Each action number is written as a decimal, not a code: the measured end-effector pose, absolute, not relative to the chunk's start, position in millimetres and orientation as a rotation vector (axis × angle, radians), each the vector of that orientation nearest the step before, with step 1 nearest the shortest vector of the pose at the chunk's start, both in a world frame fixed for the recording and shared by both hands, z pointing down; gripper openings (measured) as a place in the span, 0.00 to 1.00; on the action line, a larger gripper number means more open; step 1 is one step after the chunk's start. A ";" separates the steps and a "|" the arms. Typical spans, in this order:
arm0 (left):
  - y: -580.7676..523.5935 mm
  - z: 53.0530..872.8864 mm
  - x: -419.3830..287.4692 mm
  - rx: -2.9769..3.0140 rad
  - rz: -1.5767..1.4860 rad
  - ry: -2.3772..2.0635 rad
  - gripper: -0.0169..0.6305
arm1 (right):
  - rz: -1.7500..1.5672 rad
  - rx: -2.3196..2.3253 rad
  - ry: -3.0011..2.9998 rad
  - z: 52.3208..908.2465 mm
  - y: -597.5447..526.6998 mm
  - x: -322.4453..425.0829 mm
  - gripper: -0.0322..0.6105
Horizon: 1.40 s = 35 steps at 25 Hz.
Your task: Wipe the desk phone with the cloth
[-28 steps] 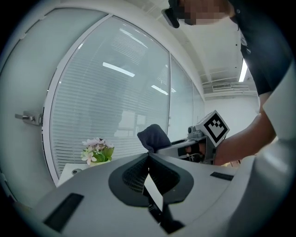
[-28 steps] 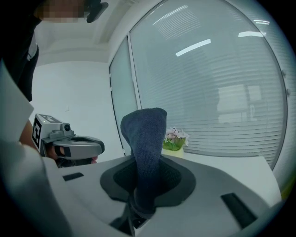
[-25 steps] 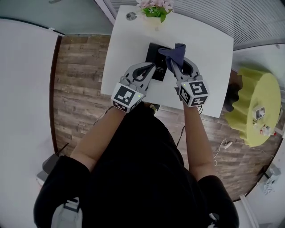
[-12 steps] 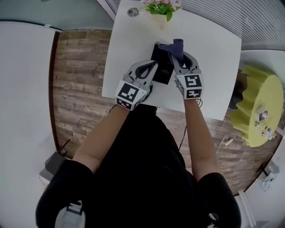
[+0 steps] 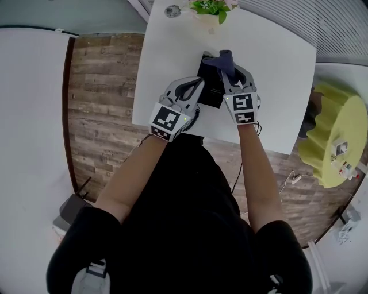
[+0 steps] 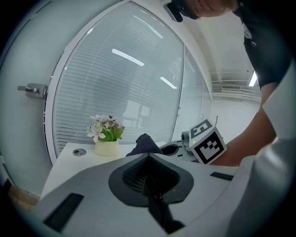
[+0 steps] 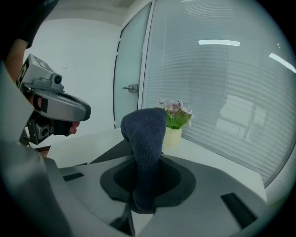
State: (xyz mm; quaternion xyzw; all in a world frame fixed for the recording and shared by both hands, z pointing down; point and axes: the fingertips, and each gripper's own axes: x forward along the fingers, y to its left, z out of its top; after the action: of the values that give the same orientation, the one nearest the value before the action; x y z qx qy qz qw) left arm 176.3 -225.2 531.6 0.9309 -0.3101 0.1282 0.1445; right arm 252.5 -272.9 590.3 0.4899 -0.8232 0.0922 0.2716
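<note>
A black desk phone [image 5: 209,82] lies flat on the white table [image 5: 276,69]. My right gripper [image 5: 232,73] is shut on a dark blue cloth [image 5: 225,61], which bunches over the phone's far right corner. In the right gripper view the cloth [image 7: 145,141] stands up from between the jaws, with the phone's dark surface [image 7: 112,151] just to its left. My left gripper [image 5: 197,86] is shut and holds nothing, its tip at the phone's left edge. In the left gripper view the left gripper [image 6: 149,158] points toward the cloth [image 6: 145,144].
A small pot of flowers [image 5: 210,8] stands at the table's far edge, beyond the phone, with a round metal disc [image 5: 172,11] to its left. Wooden floor [image 5: 100,97] lies left of the table. A yellow-green round stool [image 5: 336,135] is at the right.
My right gripper has turned a little straighter while keeping the cloth over the phone's far right part. The left gripper has stayed by the phone's left edge.
</note>
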 end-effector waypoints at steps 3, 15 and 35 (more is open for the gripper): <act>-222.9 535.5 177.0 2.679 0.377 -0.890 0.04 | 0.210 1.282 -2.209 594.4 -267.0 248.2 0.18; -200.5 544.6 173.4 2.677 0.397 -0.887 0.04 | 0.239 1.186 -2.229 612.4 -226.4 234.0 0.18; -160.2 559.6 152.7 2.640 0.433 -0.934 0.04 | 0.277 1.048 -2.230 645.8 -161.8 212.7 0.18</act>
State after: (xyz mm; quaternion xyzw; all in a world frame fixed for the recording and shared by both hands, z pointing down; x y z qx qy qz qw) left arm 152.7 -160.2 559.6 0.9206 -0.3258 0.1510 0.1532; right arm 212.7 -161.8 645.8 0.3997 -0.8506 0.1056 0.3250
